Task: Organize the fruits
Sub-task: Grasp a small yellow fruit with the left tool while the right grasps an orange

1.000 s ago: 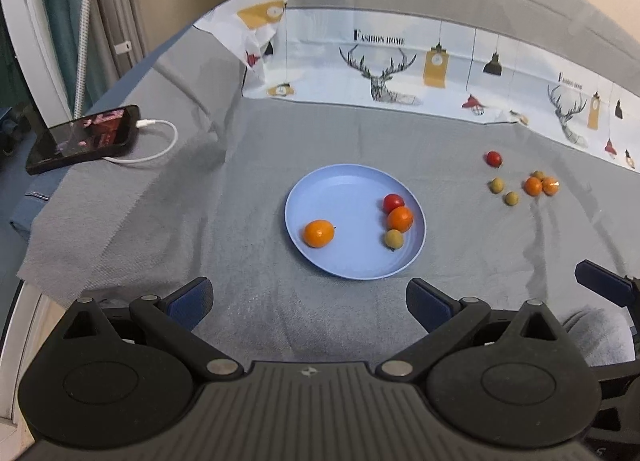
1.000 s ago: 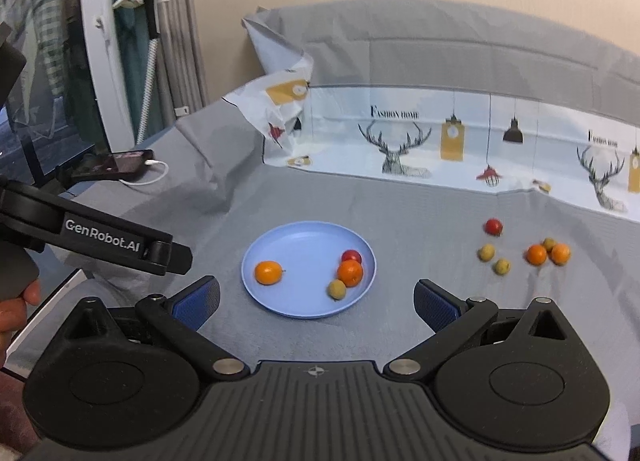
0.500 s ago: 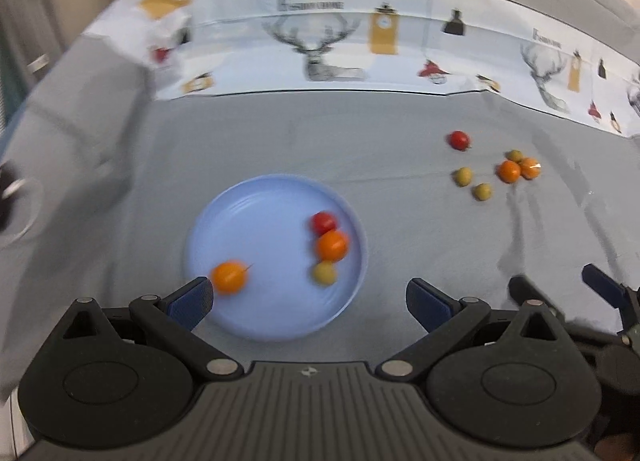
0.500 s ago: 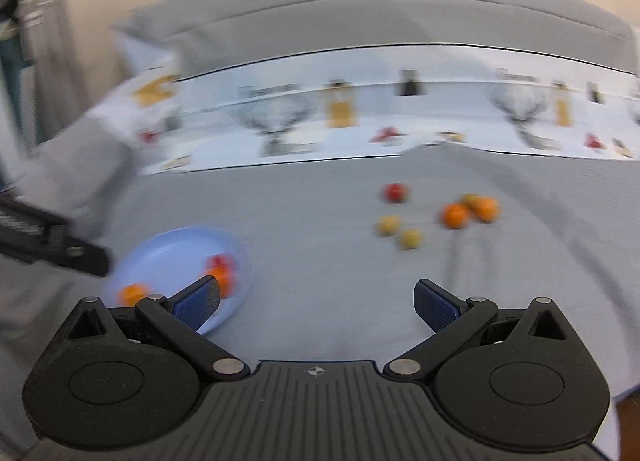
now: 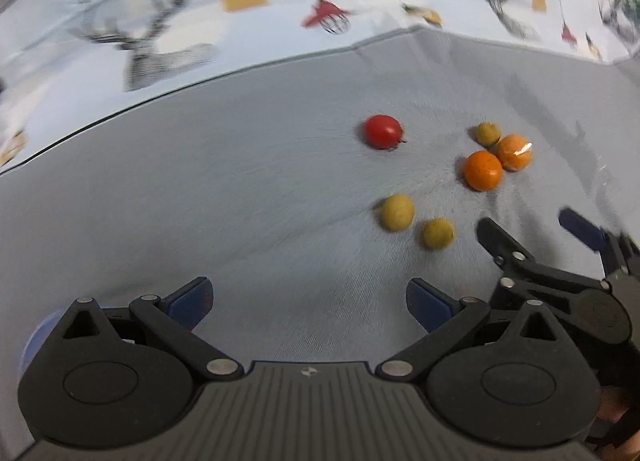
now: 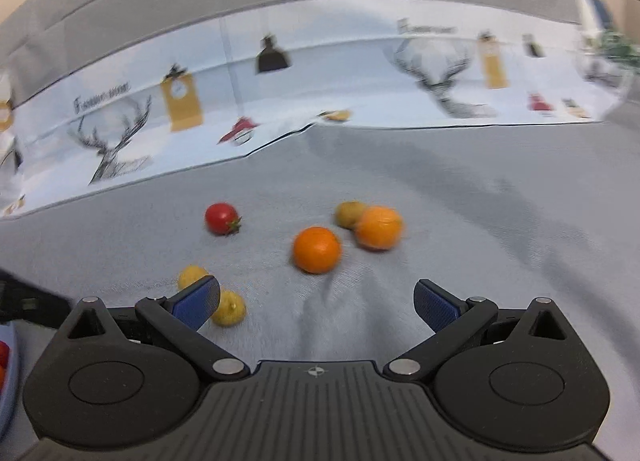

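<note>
Spreading wide, right tongs above orange, bare cloth rightward

Printed cloth strip along back of grey surface carries only text in view. Right wrist view: caption above left deer head, first word looks like "Fashion", second word blurred, unreadable. Second caption above right deer head, blurred, starts with large "F", rest unreadable. Left wrist view: same strip, dark smear of caption above deer head, motion blur, unreadable. No legible numbers or brand marks elsewhere.
</note>
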`<state>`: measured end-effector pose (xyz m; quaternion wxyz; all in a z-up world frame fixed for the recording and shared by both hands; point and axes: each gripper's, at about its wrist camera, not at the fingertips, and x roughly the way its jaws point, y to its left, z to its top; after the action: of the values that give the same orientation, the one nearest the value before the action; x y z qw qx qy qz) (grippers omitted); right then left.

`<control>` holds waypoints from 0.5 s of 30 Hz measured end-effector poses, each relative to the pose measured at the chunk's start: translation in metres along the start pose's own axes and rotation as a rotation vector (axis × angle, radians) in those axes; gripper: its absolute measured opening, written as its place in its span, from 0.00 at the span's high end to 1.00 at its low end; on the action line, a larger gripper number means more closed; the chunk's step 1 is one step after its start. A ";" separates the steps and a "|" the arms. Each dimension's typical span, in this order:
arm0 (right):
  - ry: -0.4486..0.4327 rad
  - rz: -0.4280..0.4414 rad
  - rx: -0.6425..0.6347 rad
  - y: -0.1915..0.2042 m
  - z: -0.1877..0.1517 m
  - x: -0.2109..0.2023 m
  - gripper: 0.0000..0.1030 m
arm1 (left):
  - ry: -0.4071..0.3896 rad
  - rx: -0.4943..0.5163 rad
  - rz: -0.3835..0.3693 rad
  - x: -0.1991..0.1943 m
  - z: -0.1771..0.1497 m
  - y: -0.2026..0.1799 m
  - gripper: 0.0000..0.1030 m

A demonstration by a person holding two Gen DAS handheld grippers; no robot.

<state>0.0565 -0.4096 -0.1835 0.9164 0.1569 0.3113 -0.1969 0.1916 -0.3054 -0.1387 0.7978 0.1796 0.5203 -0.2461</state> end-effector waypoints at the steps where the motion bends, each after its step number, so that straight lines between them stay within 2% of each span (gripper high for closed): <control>1: 0.003 0.009 -0.005 -0.002 0.001 0.012 0.01 | 0.011 0.022 -0.006 0.012 0.006 -0.004 0.00; 6: 0.039 0.007 -0.003 -0.013 0.005 0.051 0.05 | 0.028 0.079 -0.029 0.050 0.028 -0.018 0.01; 12: 0.051 -0.043 -0.043 -0.015 0.006 0.073 0.05 | 0.064 0.070 -0.073 0.077 0.041 -0.016 0.01; 14: 0.043 -0.061 -0.058 -0.013 0.006 0.076 0.07 | 0.032 0.087 -0.061 0.075 0.041 -0.017 0.12; 15: 0.038 -0.062 -0.054 -0.012 0.006 0.075 0.15 | 0.003 0.112 -0.043 0.071 0.040 -0.020 0.28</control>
<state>0.1090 -0.4422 -0.2281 0.9076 0.1259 0.3387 -0.2137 0.2336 -0.3579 -0.1893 0.7801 0.2129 0.5109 -0.2917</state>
